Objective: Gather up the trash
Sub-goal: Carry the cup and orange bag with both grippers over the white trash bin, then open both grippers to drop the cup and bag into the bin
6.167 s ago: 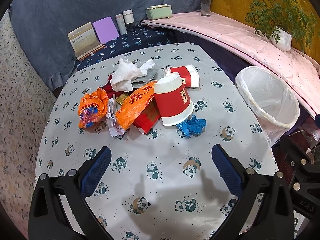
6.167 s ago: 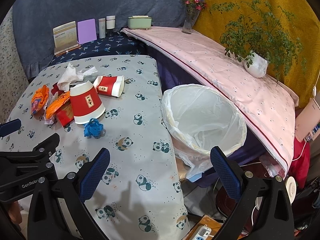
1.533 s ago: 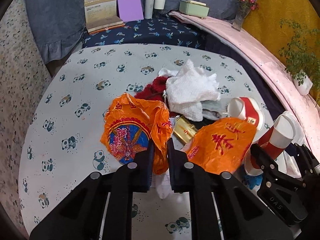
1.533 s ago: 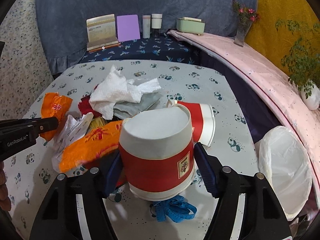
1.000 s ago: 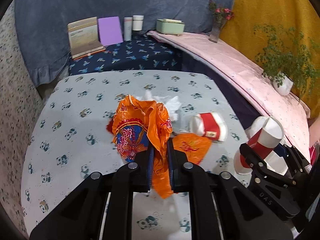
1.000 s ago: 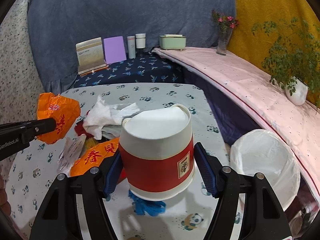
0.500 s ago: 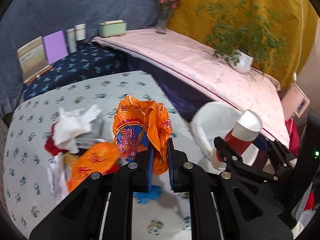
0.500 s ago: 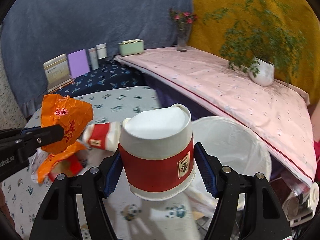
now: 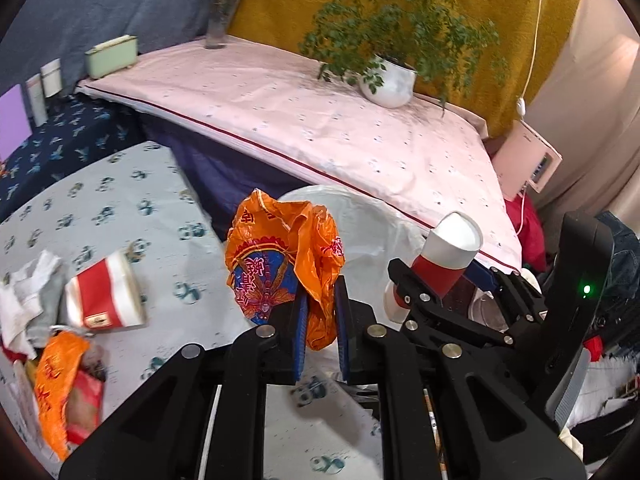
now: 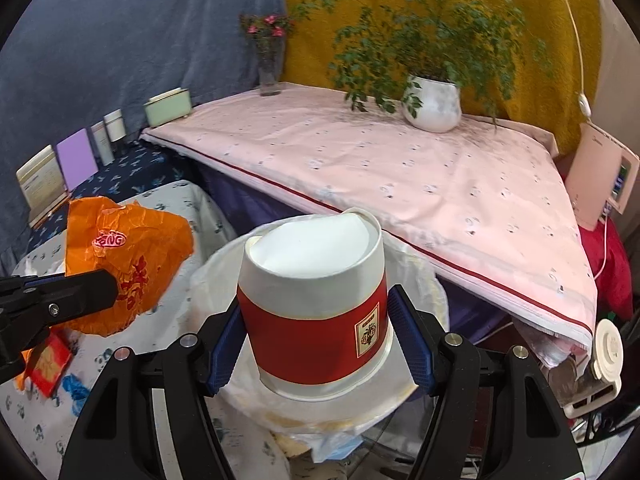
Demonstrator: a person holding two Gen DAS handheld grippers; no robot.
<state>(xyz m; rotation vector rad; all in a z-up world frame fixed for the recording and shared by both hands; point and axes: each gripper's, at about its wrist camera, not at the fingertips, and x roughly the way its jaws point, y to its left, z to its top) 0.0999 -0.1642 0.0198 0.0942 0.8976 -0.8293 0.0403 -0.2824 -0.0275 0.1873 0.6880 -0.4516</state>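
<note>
My left gripper (image 9: 320, 312) is shut on a crumpled orange snack bag (image 9: 280, 264), held in the air near the table's right edge, in front of the white-lined trash bin (image 9: 372, 232). My right gripper (image 10: 320, 324) is shut on an upside-down red and white paper cup (image 10: 316, 304), held over the bin's white liner (image 10: 412, 368). From the right wrist view the orange bag (image 10: 124, 268) hangs at the left in the other gripper. In the left wrist view the cup (image 9: 444, 260) shows at the right in the right gripper.
A second red and white cup (image 9: 104, 300) lies on its side on the panda-print table (image 9: 120, 208), with white tissue (image 9: 24, 300) and an orange wrapper (image 9: 56, 376) at the left. A pink-covered shelf (image 9: 320, 128) with a potted plant (image 9: 388, 80) rises behind the bin.
Both grippers have swung to the right, away from the trash pile, carrying the orange bag and the cup. The bin now lies directly behind and under them.
</note>
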